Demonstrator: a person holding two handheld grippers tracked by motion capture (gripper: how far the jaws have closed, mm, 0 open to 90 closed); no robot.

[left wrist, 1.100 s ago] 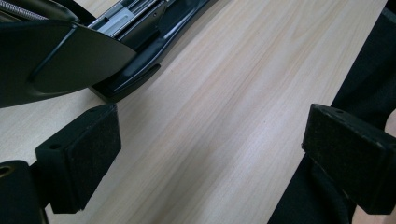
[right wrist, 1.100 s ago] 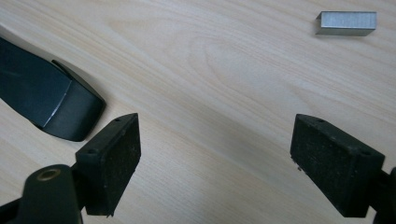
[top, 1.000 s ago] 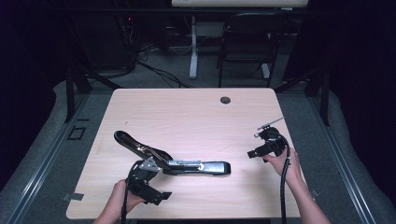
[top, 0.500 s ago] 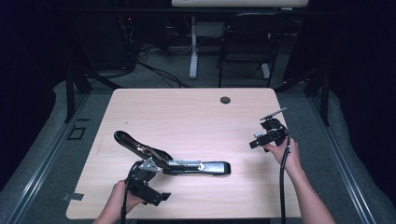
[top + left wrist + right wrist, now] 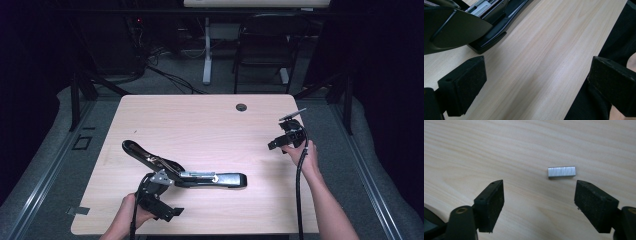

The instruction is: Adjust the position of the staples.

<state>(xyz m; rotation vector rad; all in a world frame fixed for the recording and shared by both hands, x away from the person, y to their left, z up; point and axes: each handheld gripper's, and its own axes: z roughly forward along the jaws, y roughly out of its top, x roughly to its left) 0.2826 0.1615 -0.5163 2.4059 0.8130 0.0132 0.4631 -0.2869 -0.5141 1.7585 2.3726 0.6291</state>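
Note:
A black stapler (image 5: 200, 178) lies near the table's front edge, swung open, with its lid (image 5: 142, 152) raised toward the left and its metal staple channel (image 5: 482, 5) exposed. My left gripper (image 5: 159, 199) stands open just in front of the stapler's hinge; its jaws (image 5: 536, 82) hold nothing and hang over the front edge of the table. A short silver strip of staples (image 5: 561, 172) lies flat on the wood. My right gripper (image 5: 540, 203) hovers open over it, with the strip just ahead of and between its jaws. At the table's right side, that right gripper (image 5: 280, 141) is held in a hand.
A dark cable hole (image 5: 241, 107) sits near the far edge of the light wooden table (image 5: 200, 130). A chair (image 5: 262, 55) and a desk leg (image 5: 207, 50) stand beyond it on the floor. Cables trail from both grippers toward the person.
My right gripper has moved away from the person, toward the far right of the table. The left gripper and the stapler have stayed put.

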